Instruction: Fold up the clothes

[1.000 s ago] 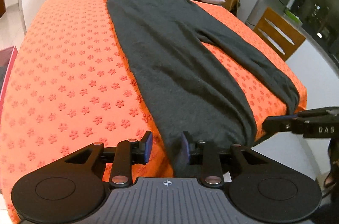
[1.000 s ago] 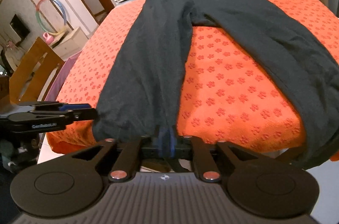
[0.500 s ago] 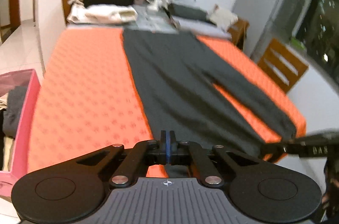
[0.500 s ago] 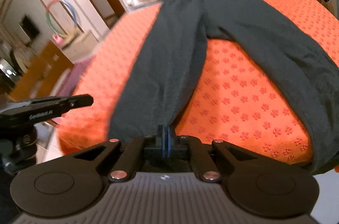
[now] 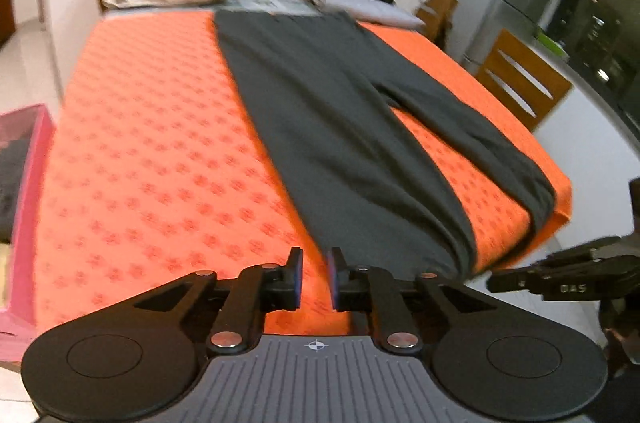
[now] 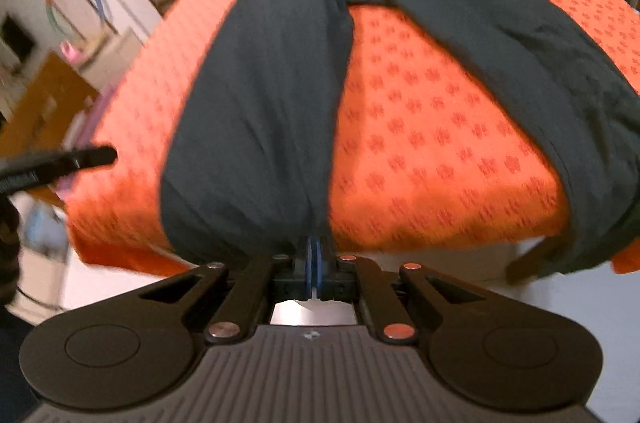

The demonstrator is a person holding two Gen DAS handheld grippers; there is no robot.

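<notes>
The left wrist view shows the left gripper with its jaws slightly apart over the near edge of the table, the hem corner of the dark grey trousers just ahead of them but not pressed between the pads; a pink bin sits off the table's left edge and a wooden chair off its right edge. The right wrist view shows the right gripper with its jaws pressed together, pinching the hem of the nearer trouser leg where it hangs over the near edge, and the tip of the left gripper at the left. The trousers lie flat on the orange flower-patterned cover, waistband at the far edge, legs spread in a V toward the near edge and near right corner. Half a second earlier the left jaws were pressed shut; they have just been opening. The right jaws have stayed closed on the hem.
</notes>
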